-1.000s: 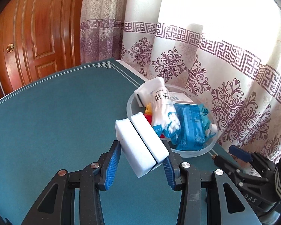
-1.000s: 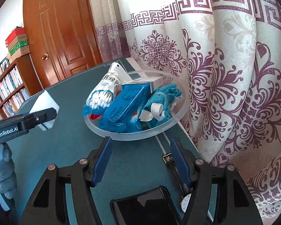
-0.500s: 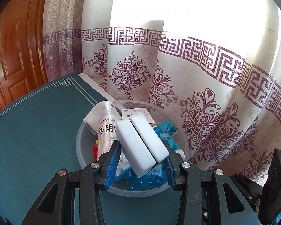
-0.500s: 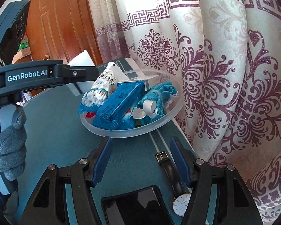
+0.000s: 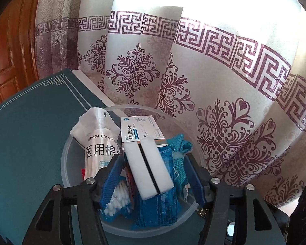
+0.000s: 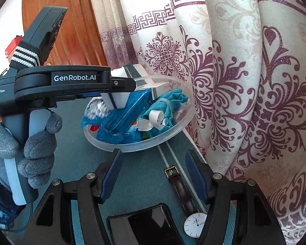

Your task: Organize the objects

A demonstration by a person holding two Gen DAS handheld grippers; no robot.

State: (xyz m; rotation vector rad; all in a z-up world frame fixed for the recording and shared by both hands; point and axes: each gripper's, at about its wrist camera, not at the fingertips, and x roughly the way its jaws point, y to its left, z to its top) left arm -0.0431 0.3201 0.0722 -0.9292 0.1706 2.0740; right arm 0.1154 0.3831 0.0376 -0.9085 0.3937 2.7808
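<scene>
Sponge block (image 5: 148, 167), white w/ a dark seam down its middle, tilted, lying on top of the pile in the clear round bowl (image 5: 64, 163); its lower end rests on a blue packet (image 5: 163, 204). Left gripper (image 5: 153, 180) above the bowl, jaws opening: blue pads stand clear of the sponge on both sides, sponge between them but not pinched. Same sponge in right-wrist view (image 6: 117, 98), under the left gripper's black body (image 6: 124, 84).

Bowl contents, left-wrist view: cotton-swab bag (image 5: 98, 149) marked "MEDICAL COTTON", leaning at left; white medicine box (image 5: 141, 130) w/ blue label, just behind the sponge; teal cloth (image 5: 181, 145) at right, partly behind the right-hand finger. Right-wrist view adds a white curled strip (image 6: 155, 118) on the cloth.

Bowl sits on a dark teal table mat (image 5: 30, 132) w/ pale border lines, close to the curtain (image 5: 234, 81) (white, purple pattern).

Right gripper (image 6: 152, 176) nearer the viewer, apart from the bowl (image 6: 173, 130), jaws partway apart, nothing between them. Below it on the mat: wristwatch (image 6: 194, 222) w/ dark strap, white dial; black phone (image 6: 144, 226) just left of it.

Grey-gloved hand (image 6: 30, 149) grips the left gripper's handle. Wooden door (image 6: 75, 30) in background.
</scene>
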